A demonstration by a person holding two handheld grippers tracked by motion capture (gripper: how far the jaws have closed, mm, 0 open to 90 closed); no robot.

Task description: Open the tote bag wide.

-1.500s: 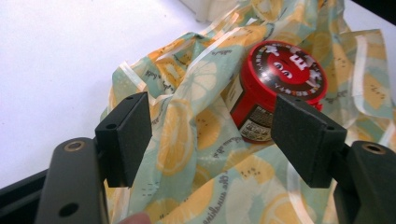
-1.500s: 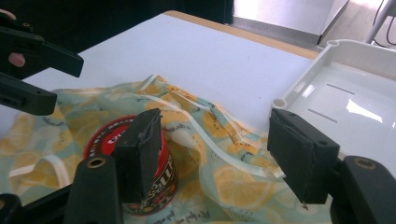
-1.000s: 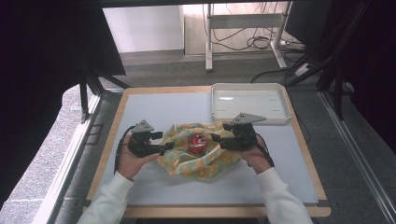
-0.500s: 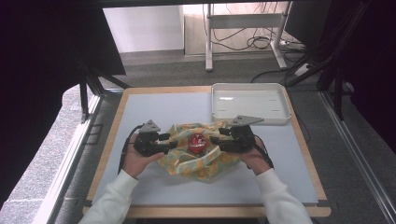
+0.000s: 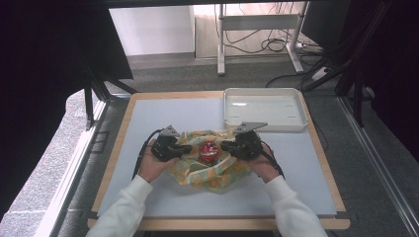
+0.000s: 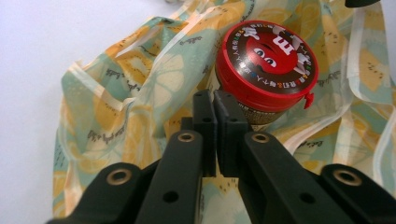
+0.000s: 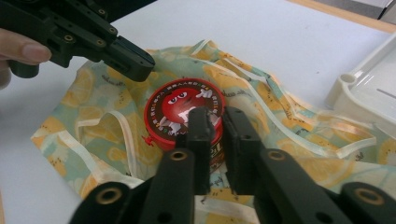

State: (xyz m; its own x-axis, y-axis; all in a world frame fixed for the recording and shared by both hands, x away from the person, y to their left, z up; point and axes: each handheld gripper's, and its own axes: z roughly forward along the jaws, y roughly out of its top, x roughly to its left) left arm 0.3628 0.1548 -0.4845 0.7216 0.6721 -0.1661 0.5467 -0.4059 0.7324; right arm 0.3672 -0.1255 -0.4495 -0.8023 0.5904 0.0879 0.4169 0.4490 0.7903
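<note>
Centrally, on the pale blue-grey surface (image 5: 148,128) with its light wooden edging, lies a crumpled bag (image 5: 217,170) of thin, glossy film, printed with yellow lemon slices on a mint ground and bound with cream edging; its looped handles lie slack among the folds.

Item: round tin (image 5: 209,150), set on the middle of the bag. Red rimmed lid with a cartoon face and white lettering on brown; brown side wall below the lid; a small red tab juts from the rim.

Item: left gripper (image 5: 185,148), matte black plastic with brass-coloured rivets, held in the left hand (image 5: 150,165). In the left gripper view its jaws stand together, tips just beside the tin's side wall under the lid; whether they pinch a fold of the bag cannot be told.

Item: right gripper (image 5: 225,145), same make, held in the right hand (image 5: 264,165). In the right gripper view its jaws stand nearly together with a narrow slit between them, tips at the tin's near rim; contact cannot be told.

Item: white tray (image 5: 298,106), rectangular, rounded corners, smooth moulded plastic, at the far right of the surface, apart from the bag.

Both sleeves are white.
</note>
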